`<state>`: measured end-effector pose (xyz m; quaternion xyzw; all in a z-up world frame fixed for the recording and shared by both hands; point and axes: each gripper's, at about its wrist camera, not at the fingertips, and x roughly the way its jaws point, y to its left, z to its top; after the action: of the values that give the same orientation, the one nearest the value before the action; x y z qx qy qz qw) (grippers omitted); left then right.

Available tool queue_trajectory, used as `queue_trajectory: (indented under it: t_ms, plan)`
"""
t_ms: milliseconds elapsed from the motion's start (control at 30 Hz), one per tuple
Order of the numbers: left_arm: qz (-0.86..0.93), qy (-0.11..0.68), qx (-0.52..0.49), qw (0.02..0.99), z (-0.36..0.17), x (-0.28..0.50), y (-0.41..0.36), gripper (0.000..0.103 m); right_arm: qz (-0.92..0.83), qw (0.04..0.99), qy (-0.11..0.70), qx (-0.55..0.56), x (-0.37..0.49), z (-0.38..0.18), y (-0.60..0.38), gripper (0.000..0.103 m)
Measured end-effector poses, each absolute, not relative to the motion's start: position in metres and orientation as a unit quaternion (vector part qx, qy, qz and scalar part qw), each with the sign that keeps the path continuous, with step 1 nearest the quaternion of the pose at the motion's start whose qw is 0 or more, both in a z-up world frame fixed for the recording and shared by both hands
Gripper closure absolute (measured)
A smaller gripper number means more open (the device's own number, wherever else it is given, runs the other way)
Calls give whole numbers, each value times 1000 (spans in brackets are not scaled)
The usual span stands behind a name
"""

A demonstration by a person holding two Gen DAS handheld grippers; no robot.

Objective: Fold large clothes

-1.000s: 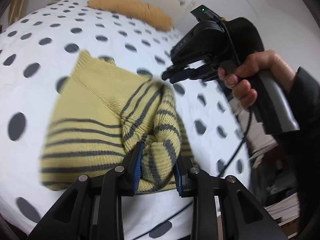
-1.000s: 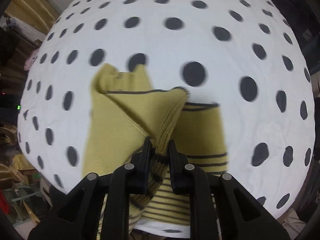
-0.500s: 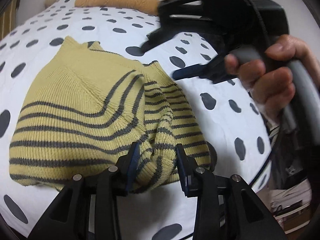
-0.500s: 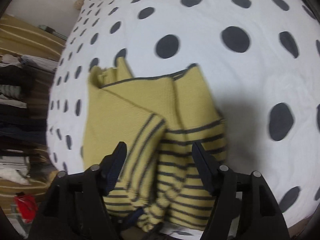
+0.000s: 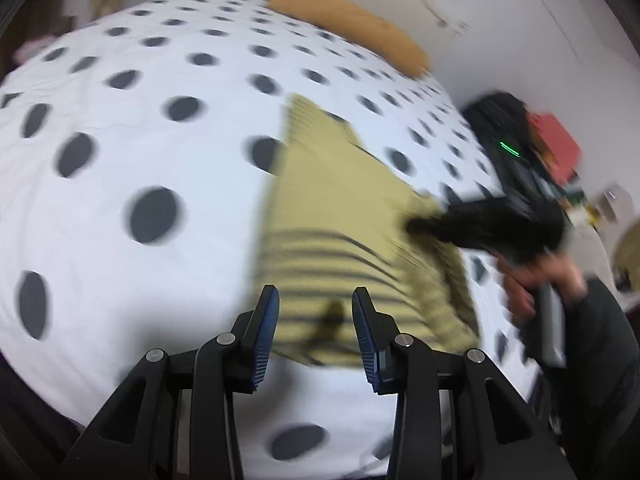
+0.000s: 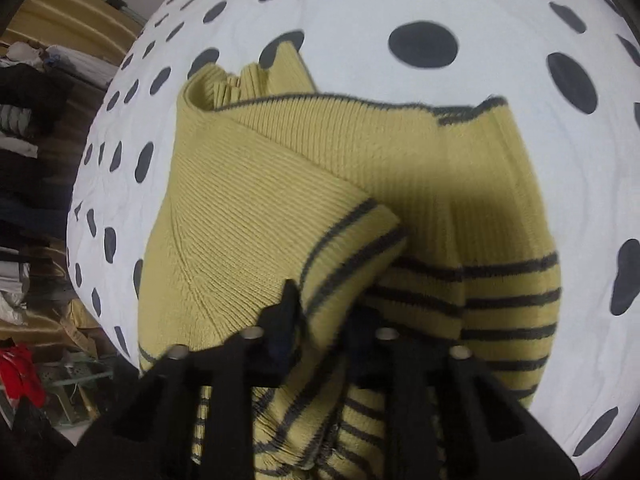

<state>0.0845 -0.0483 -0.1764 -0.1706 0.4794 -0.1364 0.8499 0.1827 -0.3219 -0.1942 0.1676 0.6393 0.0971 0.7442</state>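
We find the yellow striped sweater [image 5: 340, 216] lying folded on the bed [image 5: 120, 128], which carries a white cover with dark dots. In relation to the sweater, an orange pillow [image 5: 348, 24] sits well beyond its far edge, against the wall.

The left gripper [image 5: 314, 336] hovers at the sweater's near striped edge. Its jaws stand apart and are opening; no cloth is between the blue pads, and the sweater lies flat beneath them. This view is blurred, so finer detail of the knit cannot be confirmed.

The right gripper [image 6: 320, 320] is down on the sweater's right side as the left wrist view shows it, carried by a hand [image 5: 536, 284] with a dark sleeve. In its own view the jaws are closing and we see a raised fold of striped knit pinched between them, with a folded sleeve cuff lying just beyond the fingertips. The ribbed collar lies at the sweater's far end.

To the sweater's left in the right wrist view, off the bed, stacked clothes [image 6: 24, 128] are visible.
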Motion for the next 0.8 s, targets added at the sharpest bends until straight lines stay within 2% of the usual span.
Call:
queue_trajectory:
  t_ms: [100, 167, 333, 367, 433, 533, 633, 700, 800]
  plan:
    - [-95, 477, -172, 857, -181, 102, -23, 64, 89, 768, 616, 149, 179, -175, -321, 91]
    - [-81, 481, -184, 853, -189, 115, -12, 62, 74, 793, 597, 97, 175, -157, -311, 92]
    - [-110, 505, -197, 833, -203, 132, -17, 61, 20, 829, 557, 40, 178, -133, -321, 92]
    - [-116, 504, -187, 835, -203, 131, -22, 60, -2, 833, 553, 34, 177, -136, -329, 92]
    - [-132, 499, -169, 839, -203, 127, -32, 46, -37, 825, 562, 37, 176, -151, -347, 92]
    - [-155, 504, -152, 836, -205, 121, -48, 44, -50, 791, 605, 76, 173, -197, -373, 89]
    - [-160, 504, -140, 837, -203, 118, -53, 44, -41, 797, 591, 117, 165, -200, -379, 77]
    - [-145, 499, -127, 845, -199, 117, -52, 45, -13, 788, 588, 184, 155, -185, -389, 52]
    - [-151, 496, -136, 844, -197, 121, -44, 44, 11, 788, 568, 237, 126, -162, -397, 39]
